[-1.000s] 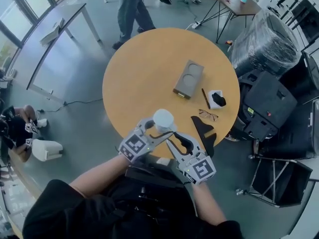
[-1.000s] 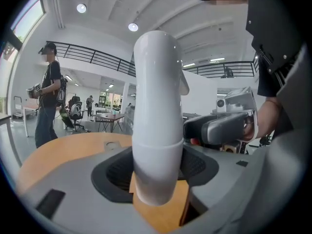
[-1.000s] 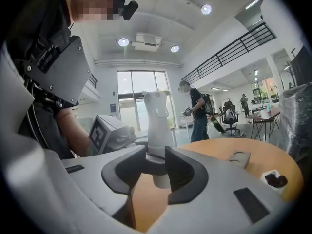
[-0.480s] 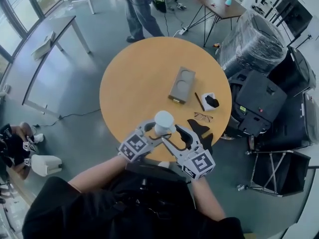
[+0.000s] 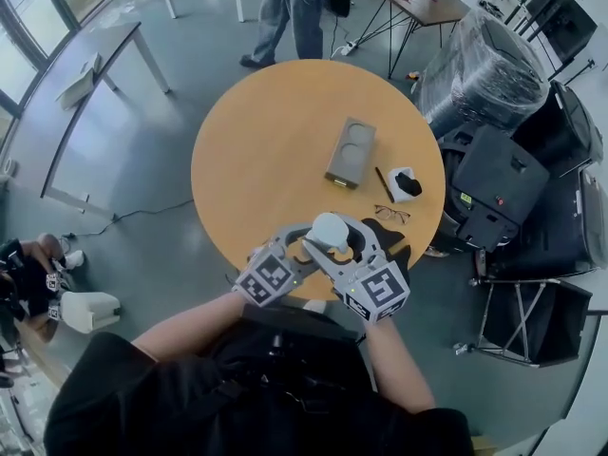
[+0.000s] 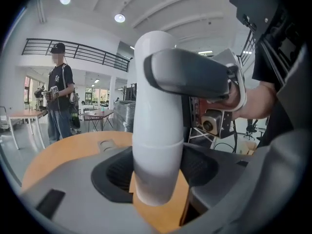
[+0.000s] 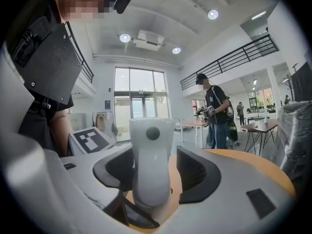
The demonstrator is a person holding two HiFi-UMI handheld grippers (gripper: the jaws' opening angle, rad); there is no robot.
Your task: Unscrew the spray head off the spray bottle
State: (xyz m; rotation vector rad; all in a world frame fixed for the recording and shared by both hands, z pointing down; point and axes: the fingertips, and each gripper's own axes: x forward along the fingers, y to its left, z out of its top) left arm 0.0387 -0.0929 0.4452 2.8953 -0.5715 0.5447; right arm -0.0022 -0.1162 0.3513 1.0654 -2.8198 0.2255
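A white spray bottle [image 5: 330, 231] is held up over the near edge of the round wooden table [image 5: 266, 150]. My left gripper [image 5: 306, 247] is shut on the bottle body [image 6: 156, 145], with both dark pads against its sides. My right gripper [image 5: 348, 239] reaches in from the right at the bottle's top. The white spray head [image 7: 150, 150], its round nozzle facing the camera, stands between the right jaws. These jaws are opening, and a gap shows between the head and the right pad [image 7: 195, 172].
On the table lie a grey tray with two round recesses [image 5: 351, 152], a pencil [image 5: 384, 185], a small white box with a black item [image 5: 407, 185] and glasses [image 5: 391, 214]. A black object [image 5: 395, 255] sits at the table's edge. A person [image 5: 294, 12] stands beyond the table.
My right gripper has moved up and left, level with the bottle's top, and its jaws have spread wider. The left gripper still holds the bottle, shifted slightly right.
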